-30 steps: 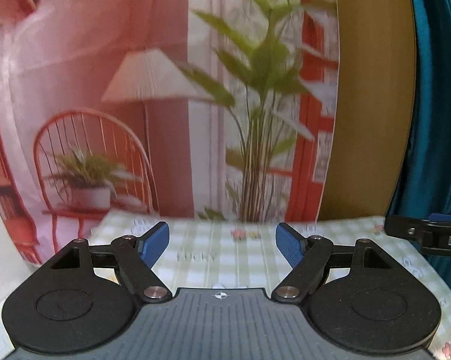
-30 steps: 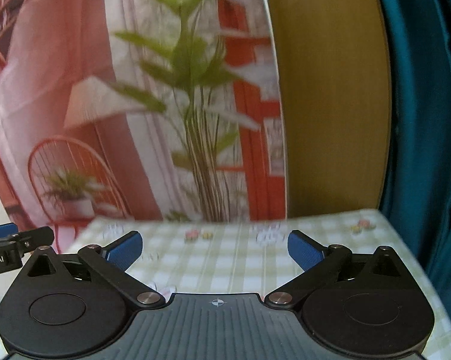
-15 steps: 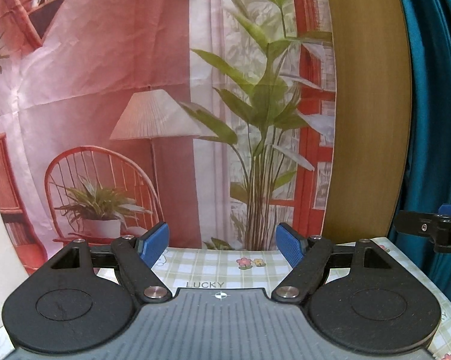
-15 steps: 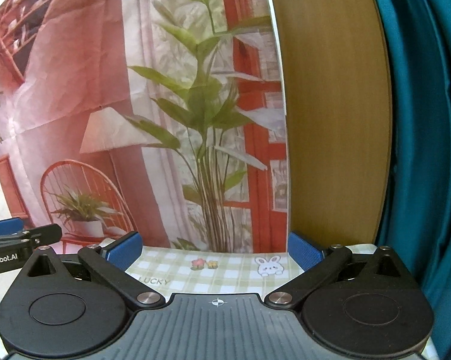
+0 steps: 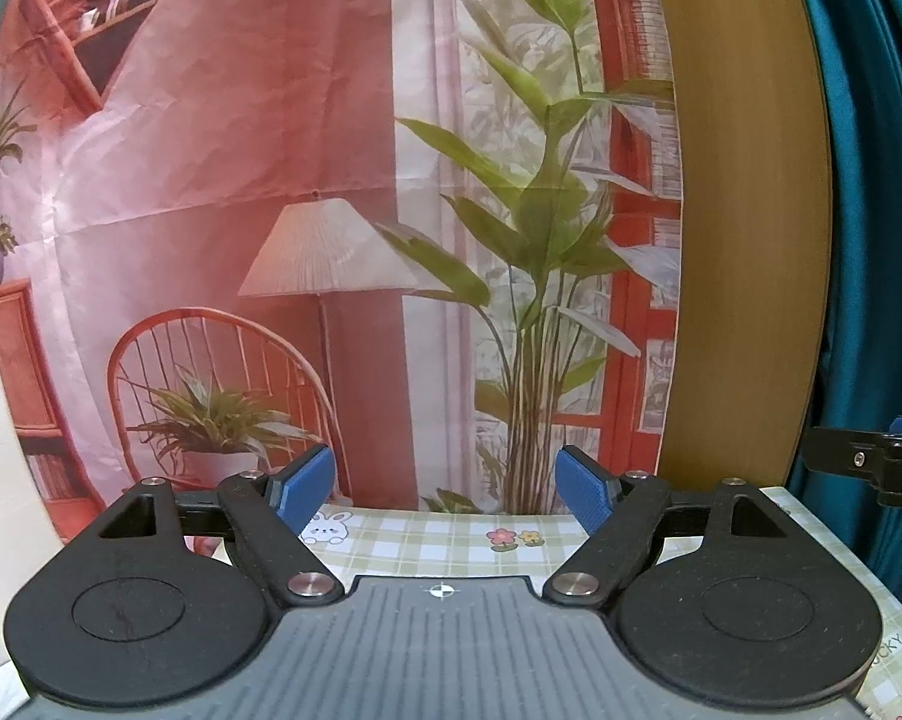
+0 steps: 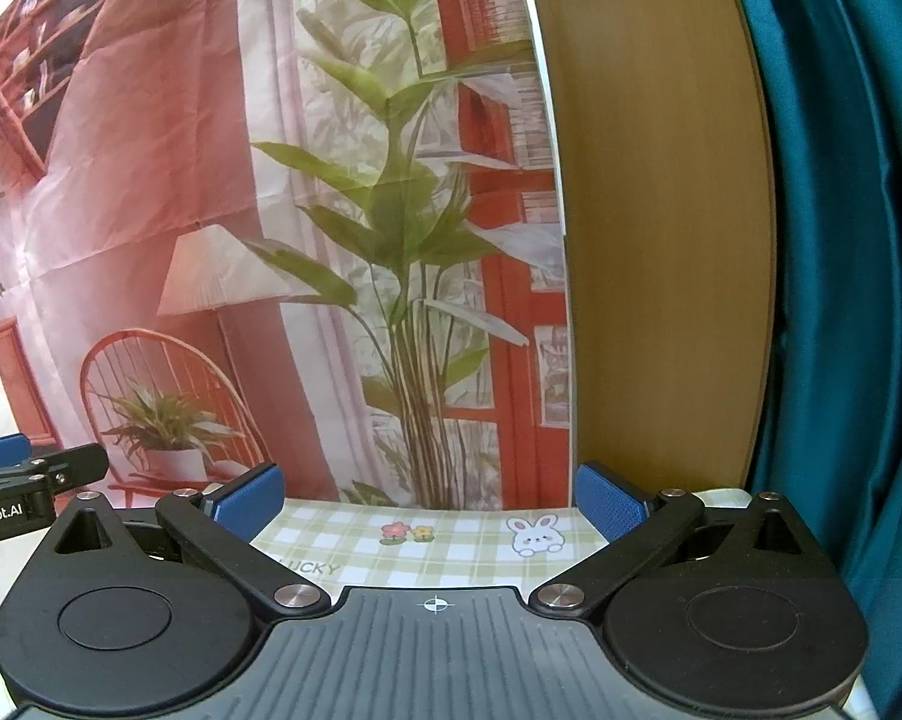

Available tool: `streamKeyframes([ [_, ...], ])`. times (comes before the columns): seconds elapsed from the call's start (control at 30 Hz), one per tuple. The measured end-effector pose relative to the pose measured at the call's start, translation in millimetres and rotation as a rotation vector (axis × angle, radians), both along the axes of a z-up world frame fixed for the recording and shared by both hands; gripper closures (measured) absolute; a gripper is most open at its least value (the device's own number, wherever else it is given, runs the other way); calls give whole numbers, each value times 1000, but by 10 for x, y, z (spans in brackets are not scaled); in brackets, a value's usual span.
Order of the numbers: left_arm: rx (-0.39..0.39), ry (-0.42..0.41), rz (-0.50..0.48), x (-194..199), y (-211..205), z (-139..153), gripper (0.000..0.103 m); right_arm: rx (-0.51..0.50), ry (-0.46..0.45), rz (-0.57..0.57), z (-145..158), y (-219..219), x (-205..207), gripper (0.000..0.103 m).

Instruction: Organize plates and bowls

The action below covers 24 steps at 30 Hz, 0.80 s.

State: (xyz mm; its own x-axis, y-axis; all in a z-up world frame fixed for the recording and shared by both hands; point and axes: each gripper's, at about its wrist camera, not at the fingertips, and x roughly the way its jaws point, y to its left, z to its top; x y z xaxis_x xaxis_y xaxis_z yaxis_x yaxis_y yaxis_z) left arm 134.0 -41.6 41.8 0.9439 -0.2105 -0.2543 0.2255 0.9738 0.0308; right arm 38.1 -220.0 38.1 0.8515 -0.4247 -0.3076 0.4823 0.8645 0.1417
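Left gripper (image 5: 445,483): jaws opening, nothing between them. Right gripper (image 6: 430,498): jaws apart, empty. Both hang side by side above the checked bench (image 5: 451,534), facing the printed backdrop (image 5: 211,210). Plates, bowls: none in view; direction and nearer hand cannot be told.

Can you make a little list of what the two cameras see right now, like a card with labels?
left tongs: opening, nothing between them
right tongs: open, empty
table cover: green checked cloth with a bunny, flowers and the word LUCKY
behind the table: printed backdrop of a pink room with chair, lamp and plant
right side: wooden panel, teal curtain
plates and bowls: none in view
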Motion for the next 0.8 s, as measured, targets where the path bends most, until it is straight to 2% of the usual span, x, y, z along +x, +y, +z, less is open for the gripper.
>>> streamKeyframes([
  [0.8,5,-1,-3,-32,0,-2,20,6,1,-6,-8,-4,-33,0],
])
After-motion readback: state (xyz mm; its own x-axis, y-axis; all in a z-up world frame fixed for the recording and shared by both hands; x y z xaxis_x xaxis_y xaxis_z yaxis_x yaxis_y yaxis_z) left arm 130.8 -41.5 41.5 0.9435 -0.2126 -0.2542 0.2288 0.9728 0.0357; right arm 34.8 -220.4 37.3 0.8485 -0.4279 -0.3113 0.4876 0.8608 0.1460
